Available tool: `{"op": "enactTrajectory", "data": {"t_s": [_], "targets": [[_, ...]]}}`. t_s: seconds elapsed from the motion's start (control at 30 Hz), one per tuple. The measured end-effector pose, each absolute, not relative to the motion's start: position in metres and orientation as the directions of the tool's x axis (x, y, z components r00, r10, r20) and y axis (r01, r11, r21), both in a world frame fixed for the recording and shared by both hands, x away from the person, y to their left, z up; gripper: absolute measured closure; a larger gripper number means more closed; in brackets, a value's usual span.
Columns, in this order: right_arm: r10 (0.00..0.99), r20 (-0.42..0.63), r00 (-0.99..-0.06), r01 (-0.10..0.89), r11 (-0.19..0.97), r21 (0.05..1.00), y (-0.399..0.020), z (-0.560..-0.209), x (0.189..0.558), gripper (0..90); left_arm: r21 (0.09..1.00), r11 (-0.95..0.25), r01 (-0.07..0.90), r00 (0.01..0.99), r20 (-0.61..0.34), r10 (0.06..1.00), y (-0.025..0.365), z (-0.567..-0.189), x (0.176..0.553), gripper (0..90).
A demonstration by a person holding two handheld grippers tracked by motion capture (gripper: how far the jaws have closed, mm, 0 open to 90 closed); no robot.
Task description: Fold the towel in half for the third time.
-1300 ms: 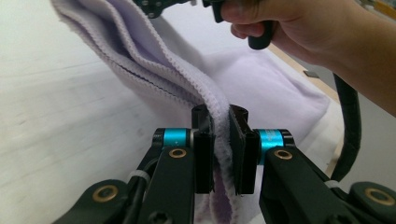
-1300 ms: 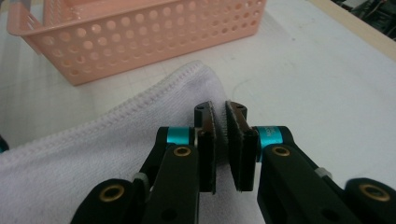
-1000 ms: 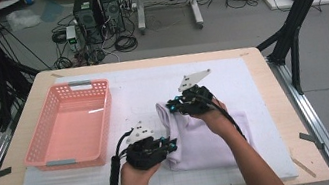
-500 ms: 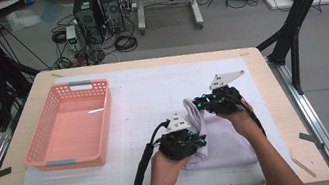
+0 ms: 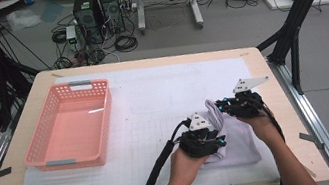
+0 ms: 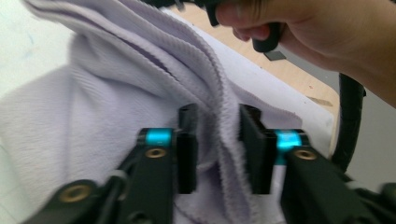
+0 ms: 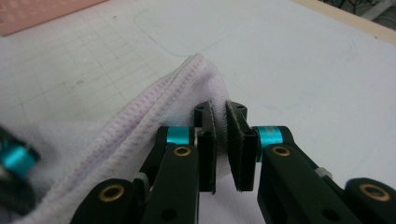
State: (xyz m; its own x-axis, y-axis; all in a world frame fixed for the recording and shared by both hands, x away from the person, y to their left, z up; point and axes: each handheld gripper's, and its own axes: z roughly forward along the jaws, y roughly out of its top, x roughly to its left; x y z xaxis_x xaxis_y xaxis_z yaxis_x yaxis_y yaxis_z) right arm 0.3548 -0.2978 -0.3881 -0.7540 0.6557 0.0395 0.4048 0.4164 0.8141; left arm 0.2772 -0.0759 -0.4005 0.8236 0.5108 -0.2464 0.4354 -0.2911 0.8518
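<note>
My right gripper (image 7: 220, 140) is pinched tight on the hemmed corner of the lavender towel (image 5: 233, 134), a thin wad of cloth squeezed between the pads, so that edge stays lifted and under my control while I fold. My left gripper (image 6: 217, 149) has just been opening: its jaws now stand apart with a thick ridge of the towel running up between them, and the pads no longer press on it. I judge I am letting that side go because its fold has been laid where I want it.

The towel lies on the white mat (image 5: 161, 88) at the near right of the table (image 5: 294, 152), bunched up between my two grippers, with its flat part spreading toward the table's edge. My right hand (image 6: 289, 23) shows just beyond the cloth in the left gripper view.

Well off to the left stands the pink basket (image 5: 46, 155), where the folded towel probably belongs.
</note>
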Motion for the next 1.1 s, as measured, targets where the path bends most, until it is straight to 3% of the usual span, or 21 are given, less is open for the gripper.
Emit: {"op": "enactTrajectory", "data": {"t_s": [0.07,0.2,0.63,0.73,0.87,1.1], "targets": [[0.665,0.044,-0.746,0.414,0.41,0.812,-0.306,-0.392,0.353,83.4,0.855,-0.289,0.43,0.821,-0.238,0.518,-0.072,-0.398,0.277,53.5],[0.682,0.057,-0.729,0.432,0.394,0.811,-0.316,-0.397,0.351,83.3,0.872,-0.276,0.405,0.819,-0.212,0.533,-0.061,-0.392,0.275,47.5],[0.738,0.043,-0.674,0.465,0.378,0.8,-0.337,-0.41,0.346,82.6,0.891,-0.231,0.391,0.786,-0.193,0.588,-0.011,-0.395,0.269,45.8],[0.755,0.042,-0.655,0.479,0.371,0.795,-0.339,-0.411,0.343,78.8,0.893,-0.217,0.395,0.772,-0.194,0.606,0.001,-0.401,0.269,45.8],[0.811,0.047,-0.583,0.514,0.324,0.794,-0.351,-0.411,0.338,59.1,0.9,-0.208,0.384,0.77,-0.187,0.61,0.014,-0.408,0.269,45.8],[0.862,0.017,-0.507,0.524,0.293,0.8,-0.378,-0.404,0.315,52.8,0.906,-0.176,0.386,0.746,-0.194,0.637,0.038,-0.419,0.271,43.7]]}}
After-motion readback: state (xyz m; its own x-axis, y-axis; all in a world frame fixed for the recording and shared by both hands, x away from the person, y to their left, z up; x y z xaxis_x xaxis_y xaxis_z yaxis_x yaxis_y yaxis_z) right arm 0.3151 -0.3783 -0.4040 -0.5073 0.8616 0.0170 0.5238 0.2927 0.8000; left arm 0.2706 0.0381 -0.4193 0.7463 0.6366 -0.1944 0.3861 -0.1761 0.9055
